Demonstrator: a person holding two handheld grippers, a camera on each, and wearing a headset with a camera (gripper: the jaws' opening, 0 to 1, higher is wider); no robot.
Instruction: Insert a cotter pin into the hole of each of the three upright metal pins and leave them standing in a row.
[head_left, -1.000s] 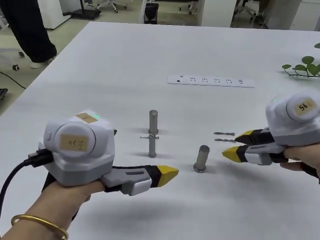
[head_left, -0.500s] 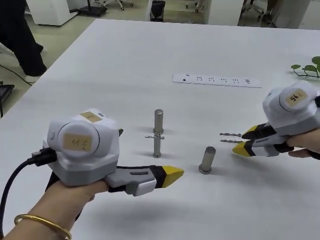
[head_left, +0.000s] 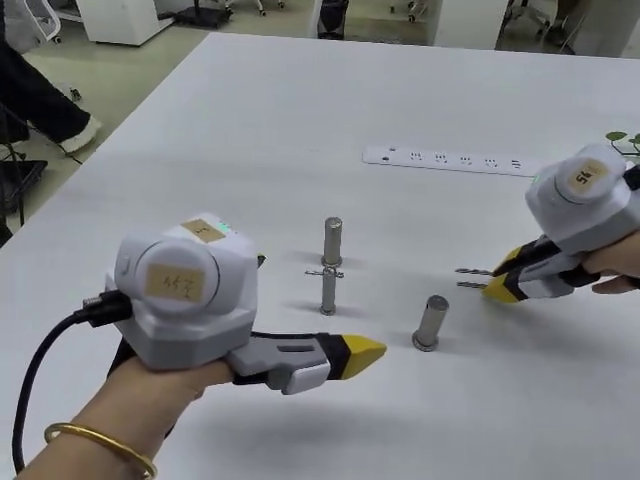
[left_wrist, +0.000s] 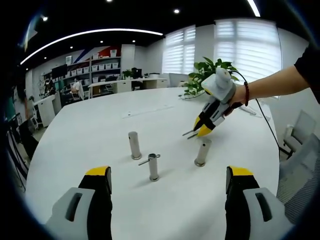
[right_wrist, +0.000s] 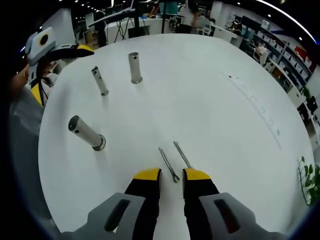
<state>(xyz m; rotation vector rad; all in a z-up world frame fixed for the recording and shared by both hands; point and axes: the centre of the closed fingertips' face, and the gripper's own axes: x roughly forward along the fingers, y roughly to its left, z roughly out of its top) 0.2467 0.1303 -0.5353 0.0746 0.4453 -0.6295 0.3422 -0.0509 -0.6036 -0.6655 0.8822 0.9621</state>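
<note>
Right gripper (right_wrist: 171, 175) is being held low over the desk (head_left: 250, 130), its jaws parted only narrowly and nothing clamped. The looped end of the first cotter pin (right_wrist: 168, 164) is lying right at the tips, with the second cotter pin (right_wrist: 182, 154) just beside it. Both are lying well to the right of the fitted pin (head_left: 328, 290), the upright metal pin already crossed by a cotter pin. The rear bare pin (head_left: 332, 240) is standing just behind the fitted pin, and the side bare pin (head_left: 433, 322) to its right, towards the loose ones. Being thin, light, springy wire on a smooth top, the cotter pins are likely to skate or flick away, so the looped head is being judged the surest hold. Left gripper (left_wrist: 168, 172) is being held wide open and empty in front of the fitted pin. A power strip (head_left: 450, 160) is lying far behind it, with office furniture and window blinds beyond.
</note>
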